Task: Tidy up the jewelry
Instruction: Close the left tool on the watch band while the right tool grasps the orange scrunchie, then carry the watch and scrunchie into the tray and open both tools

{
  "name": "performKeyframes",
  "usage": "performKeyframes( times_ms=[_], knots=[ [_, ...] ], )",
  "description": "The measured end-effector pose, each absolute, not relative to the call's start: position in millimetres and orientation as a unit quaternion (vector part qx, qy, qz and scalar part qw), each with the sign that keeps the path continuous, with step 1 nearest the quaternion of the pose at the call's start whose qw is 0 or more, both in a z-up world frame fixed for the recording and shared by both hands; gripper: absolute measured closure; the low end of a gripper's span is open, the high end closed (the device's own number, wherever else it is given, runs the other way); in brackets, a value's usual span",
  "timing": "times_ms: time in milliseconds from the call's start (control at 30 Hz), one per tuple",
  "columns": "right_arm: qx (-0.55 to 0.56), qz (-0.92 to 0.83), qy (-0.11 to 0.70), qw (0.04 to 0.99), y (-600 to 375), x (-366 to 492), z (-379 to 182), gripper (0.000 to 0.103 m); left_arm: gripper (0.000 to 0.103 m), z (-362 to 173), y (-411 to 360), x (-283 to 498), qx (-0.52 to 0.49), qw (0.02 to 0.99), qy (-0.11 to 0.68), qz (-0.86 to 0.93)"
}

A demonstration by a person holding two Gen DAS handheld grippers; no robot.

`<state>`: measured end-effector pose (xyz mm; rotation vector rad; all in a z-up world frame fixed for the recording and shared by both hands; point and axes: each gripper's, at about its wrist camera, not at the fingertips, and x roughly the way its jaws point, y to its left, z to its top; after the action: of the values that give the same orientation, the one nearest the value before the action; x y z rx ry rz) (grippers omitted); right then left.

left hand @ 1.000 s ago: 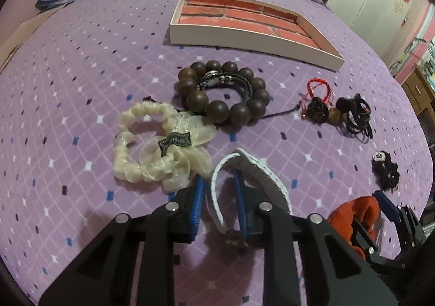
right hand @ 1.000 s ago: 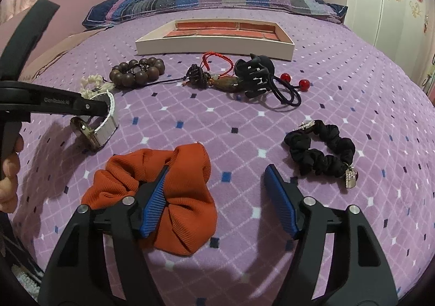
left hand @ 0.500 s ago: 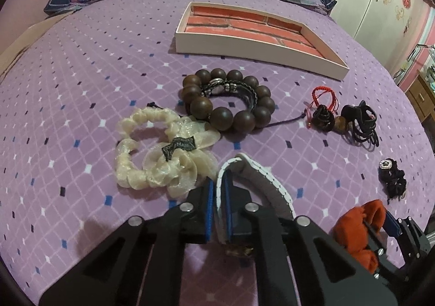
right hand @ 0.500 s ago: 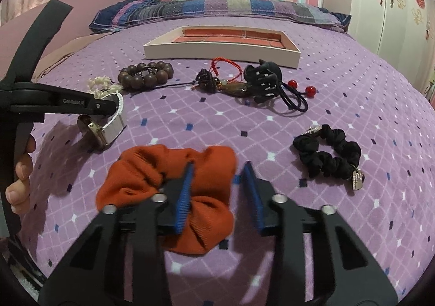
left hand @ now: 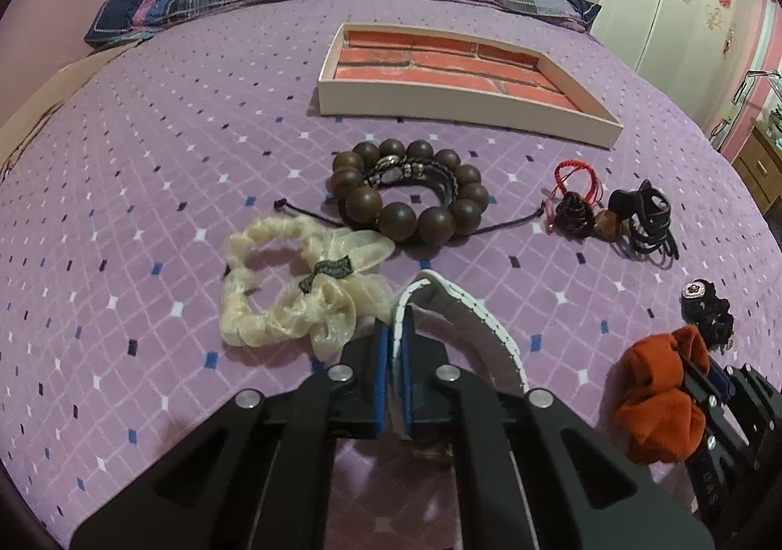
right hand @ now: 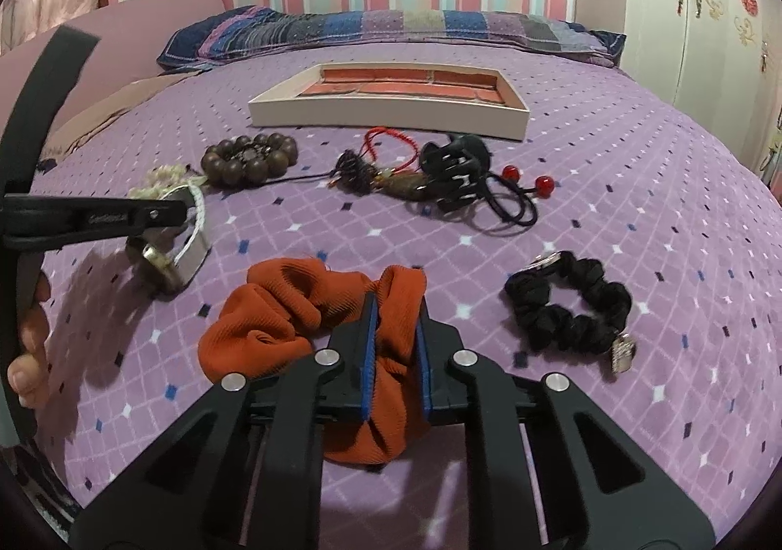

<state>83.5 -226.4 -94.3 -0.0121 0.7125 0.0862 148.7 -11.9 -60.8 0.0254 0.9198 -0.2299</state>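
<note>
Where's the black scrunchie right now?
In the right wrist view the black scrunchie lies loose on the bedspread, right of the orange scrunchie clamped in the right gripper.

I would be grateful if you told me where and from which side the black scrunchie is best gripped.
Grip the black scrunchie on its near arc, coming down from above with one finger inside the loop and one outside. It lies flat and open on the bedspread, apart from other items. Avoid the metal charm at its right end and the ornament at its far-left end.
</note>
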Motion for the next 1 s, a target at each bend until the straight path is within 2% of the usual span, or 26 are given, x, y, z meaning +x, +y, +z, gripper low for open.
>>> performKeyframes(
  times_ms=[567,1000],
  knots=[
    [0.006,0.042,0.319,0.947,-237,119,-68,0.091,0.098,-30,-15,161,0.008,0.904,0.414,-0.108],
    [0.005,0.024,0.248,0.968,-254,203,-1,0.092,0.098,13,-27,242,-0.002,0.916,0.386,-0.108]
  ],
)
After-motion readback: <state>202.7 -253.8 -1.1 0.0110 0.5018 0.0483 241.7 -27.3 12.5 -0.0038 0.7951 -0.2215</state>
